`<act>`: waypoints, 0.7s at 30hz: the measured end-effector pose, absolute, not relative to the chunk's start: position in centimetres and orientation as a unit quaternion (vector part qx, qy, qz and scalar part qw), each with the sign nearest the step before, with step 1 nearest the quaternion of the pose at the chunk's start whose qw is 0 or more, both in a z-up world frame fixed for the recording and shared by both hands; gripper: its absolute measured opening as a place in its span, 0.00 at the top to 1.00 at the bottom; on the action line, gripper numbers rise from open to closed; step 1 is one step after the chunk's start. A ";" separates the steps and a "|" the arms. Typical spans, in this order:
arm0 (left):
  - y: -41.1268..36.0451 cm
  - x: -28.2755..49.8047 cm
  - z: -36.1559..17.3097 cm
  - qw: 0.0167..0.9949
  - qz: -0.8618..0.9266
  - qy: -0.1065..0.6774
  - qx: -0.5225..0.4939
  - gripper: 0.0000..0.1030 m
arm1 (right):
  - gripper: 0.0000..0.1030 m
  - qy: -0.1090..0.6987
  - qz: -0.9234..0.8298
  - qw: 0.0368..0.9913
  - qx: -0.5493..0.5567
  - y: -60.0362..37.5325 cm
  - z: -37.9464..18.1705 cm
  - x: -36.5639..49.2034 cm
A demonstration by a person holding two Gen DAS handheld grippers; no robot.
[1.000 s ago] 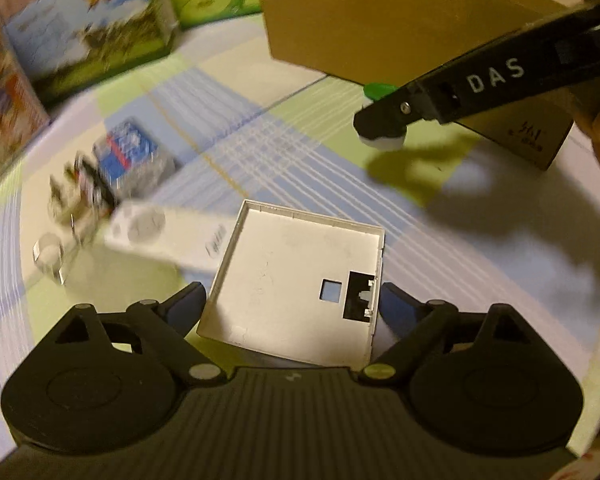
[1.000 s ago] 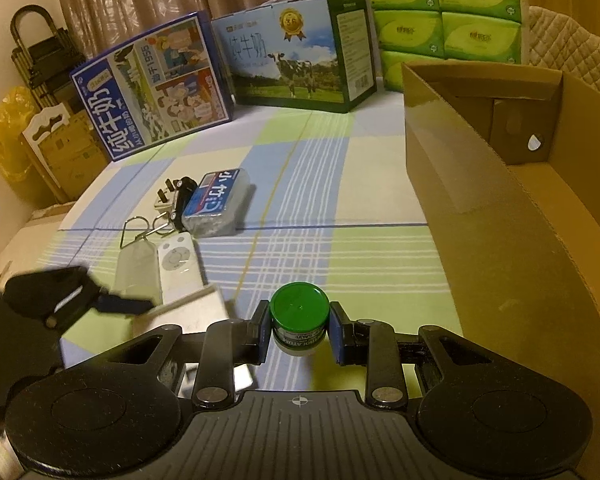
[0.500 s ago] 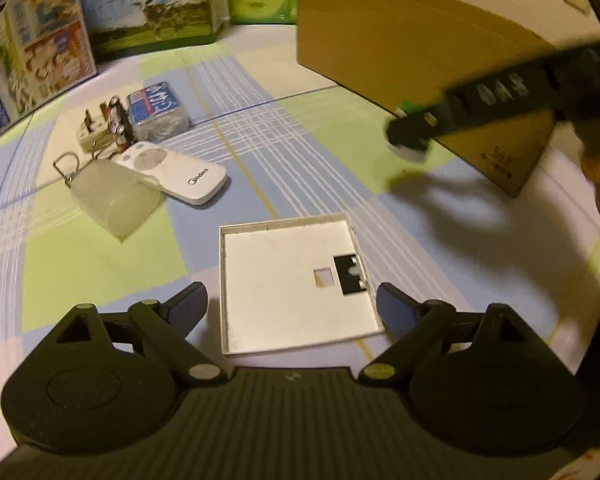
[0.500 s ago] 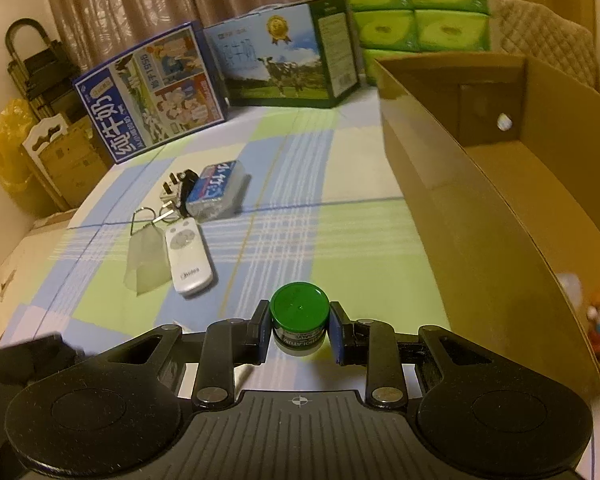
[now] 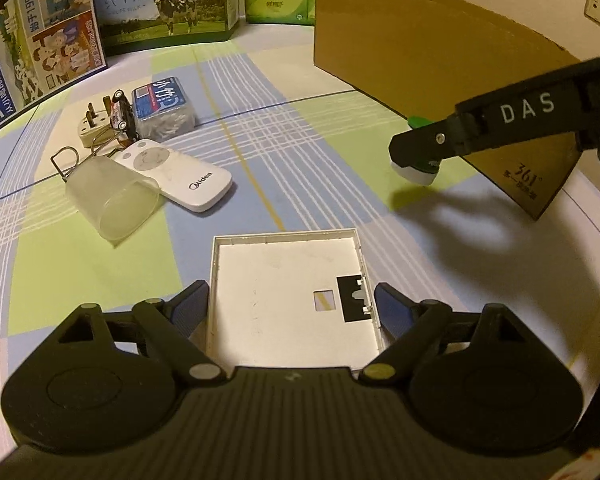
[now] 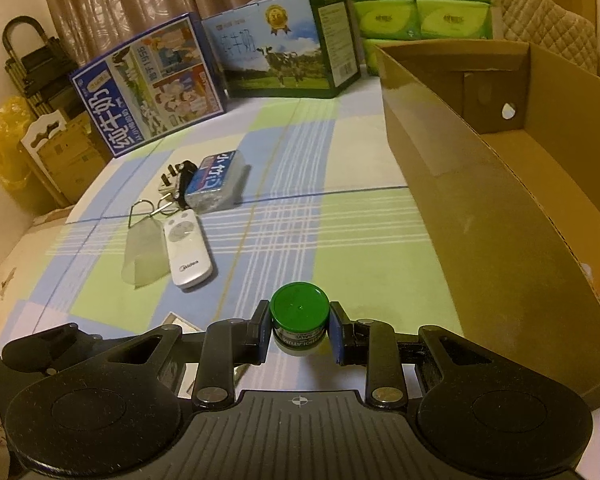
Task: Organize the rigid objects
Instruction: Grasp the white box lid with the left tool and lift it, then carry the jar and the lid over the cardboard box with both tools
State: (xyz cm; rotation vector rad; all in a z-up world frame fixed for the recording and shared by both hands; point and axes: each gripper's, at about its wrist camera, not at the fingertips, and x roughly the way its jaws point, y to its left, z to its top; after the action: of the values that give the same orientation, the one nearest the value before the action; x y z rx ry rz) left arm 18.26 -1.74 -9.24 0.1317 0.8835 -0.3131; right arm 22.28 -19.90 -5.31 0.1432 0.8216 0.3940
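The small green-lidded jar (image 6: 298, 312) sits clenched between the pads of the right tool (image 6: 299, 334), lifted above the checked cloth just beside the cardboard box (image 6: 480, 208)'s near wall. The left tool (image 5: 292, 306) is spread wide, its fingers either side of a flat white square plate (image 5: 288, 292) lying on the cloth, nearer than the box; whether they touch it I cannot tell. A white remote (image 5: 176, 174) and clear cup (image 5: 110, 200) lie well left of the box.

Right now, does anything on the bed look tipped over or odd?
Yes: the clear plastic cup lies on its side, resting against the white remote. The square panel lies inner face up between the open left claw.
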 end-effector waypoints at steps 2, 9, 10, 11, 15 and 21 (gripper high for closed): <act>-1.5 18.3 -8.9 0.893 -0.147 0.422 0.049 0.17 | 0.75 0.395 0.192 0.895 0.072 -19.8 -5.3 22.3; -1.0 18.4 -7.2 0.906 -0.131 0.403 0.027 0.17 | 0.75 0.384 0.194 0.899 0.076 -19.9 -4.8 22.1; -0.9 18.5 -6.9 0.906 -0.131 0.402 0.024 0.17 | 0.75 0.382 0.194 0.900 0.078 -19.9 -4.7 22.1; -0.9 18.5 -6.6 0.907 -0.130 0.400 0.020 0.17 | 0.75 0.378 0.194 0.902 0.080 -20.0 -4.6 22.0; -0.9 18.5 -5.1 0.916 -0.125 0.382 0.015 0.17 | 0.75 0.348 0.197 0.912 0.090 -20.3 -3.5 21.5; -2.4 18.7 -2.2 0.927 -0.144 0.346 0.021 0.17 | 0.75 0.260 0.188 0.944 0.079 -21.2 -0.5 19.7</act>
State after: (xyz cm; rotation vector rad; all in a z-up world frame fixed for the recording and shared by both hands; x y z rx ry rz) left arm 18.68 -2.41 -2.23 0.0440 0.7092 -0.2952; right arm 19.71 -21.24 -0.52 0.1620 0.5289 0.3826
